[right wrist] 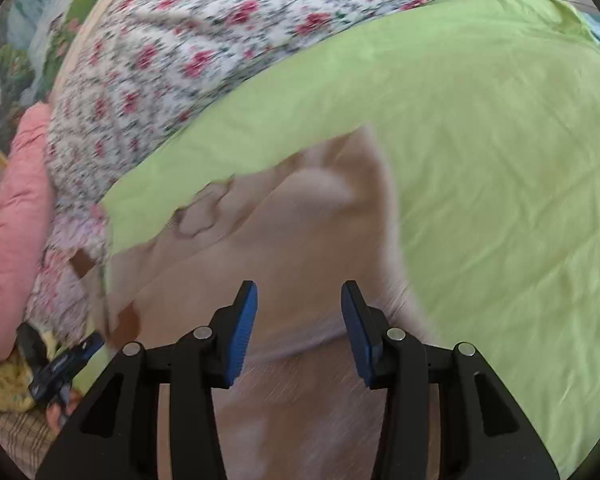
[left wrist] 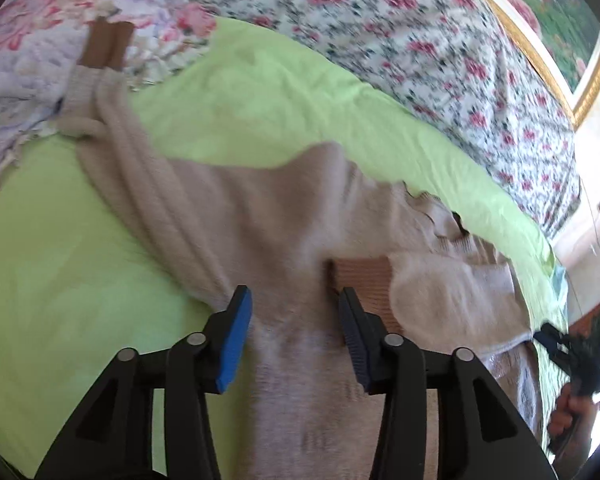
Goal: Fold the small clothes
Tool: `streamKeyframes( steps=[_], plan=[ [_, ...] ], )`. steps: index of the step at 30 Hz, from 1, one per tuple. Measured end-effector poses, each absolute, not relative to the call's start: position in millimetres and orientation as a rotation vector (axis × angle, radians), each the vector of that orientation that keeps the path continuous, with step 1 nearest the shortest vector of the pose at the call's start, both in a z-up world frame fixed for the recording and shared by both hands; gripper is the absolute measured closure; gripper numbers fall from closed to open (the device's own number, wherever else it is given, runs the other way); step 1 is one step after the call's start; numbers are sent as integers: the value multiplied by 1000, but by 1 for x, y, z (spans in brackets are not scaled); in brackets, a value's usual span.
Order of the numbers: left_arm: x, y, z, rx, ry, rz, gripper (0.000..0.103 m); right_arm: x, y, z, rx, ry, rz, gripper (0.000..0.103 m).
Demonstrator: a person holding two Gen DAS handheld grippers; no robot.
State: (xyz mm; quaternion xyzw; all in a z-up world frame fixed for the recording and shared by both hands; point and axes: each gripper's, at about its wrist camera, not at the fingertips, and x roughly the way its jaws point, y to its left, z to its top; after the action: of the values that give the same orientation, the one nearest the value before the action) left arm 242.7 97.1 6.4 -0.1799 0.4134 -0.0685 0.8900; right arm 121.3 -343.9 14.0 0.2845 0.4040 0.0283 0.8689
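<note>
Both wrist views are bright with soft, even daylight and almost no hard shadows. Motion blur smears the floral bedspread [left wrist: 440,40] and the beige sweater [left wrist: 284,208], while the green sheet [right wrist: 500,160] looks washed out. Fisheye distortion bends the edges, and the corners fall to black

Around the beige sweater [left wrist: 260,216] the green sheet [left wrist: 80,280] lies bare on both sides, free to pass. Beyond the sweater, a heaped floral quilt [left wrist: 420,40] blocks the way; a pink cushion [right wrist: 16,216] sits past it.
</note>
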Motion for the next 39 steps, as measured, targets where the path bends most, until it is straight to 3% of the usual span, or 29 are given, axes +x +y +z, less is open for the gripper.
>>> streamKeyframes(
  steps=[8, 17, 23, 24, 25, 26, 27, 28, 29, 39],
  plan=[
    [272, 153, 19, -396, 843, 6, 35, 103, -295, 21, 574, 896, 177, 58],
    [380, 213, 31, -281, 869, 223, 24, 93, -260, 7, 563, 966, 247, 57],
    [438, 240, -6, -241, 1005, 347, 24, 93, -246, -1, 558, 997, 274, 57],
    [441, 242, -10, -233, 1014, 358, 26, 93, -245, -2, 560, 998, 275, 57],
    [444, 242, -15, -218, 1021, 369, 34, 93, -244, -3, 562, 999, 273, 57],
    [446, 241, -17, -188, 1017, 384, 52, 93, -244, -4, 562, 1001, 270, 57],
    [446, 238, -17, -157, 1004, 390, 63, 94, -243, -5, 559, 1003, 269, 57],
    [444, 235, -15, -148, 994, 379, 86, 94, -242, -6, 556, 1004, 268, 57],
    [442, 232, -12, -158, 984, 352, 96, 93, -242, -7, 553, 1005, 268, 57],
    [359, 120, 72, -180, 735, 73, 97, 84, -253, -1, 595, 954, 251, 57]
  ],
)
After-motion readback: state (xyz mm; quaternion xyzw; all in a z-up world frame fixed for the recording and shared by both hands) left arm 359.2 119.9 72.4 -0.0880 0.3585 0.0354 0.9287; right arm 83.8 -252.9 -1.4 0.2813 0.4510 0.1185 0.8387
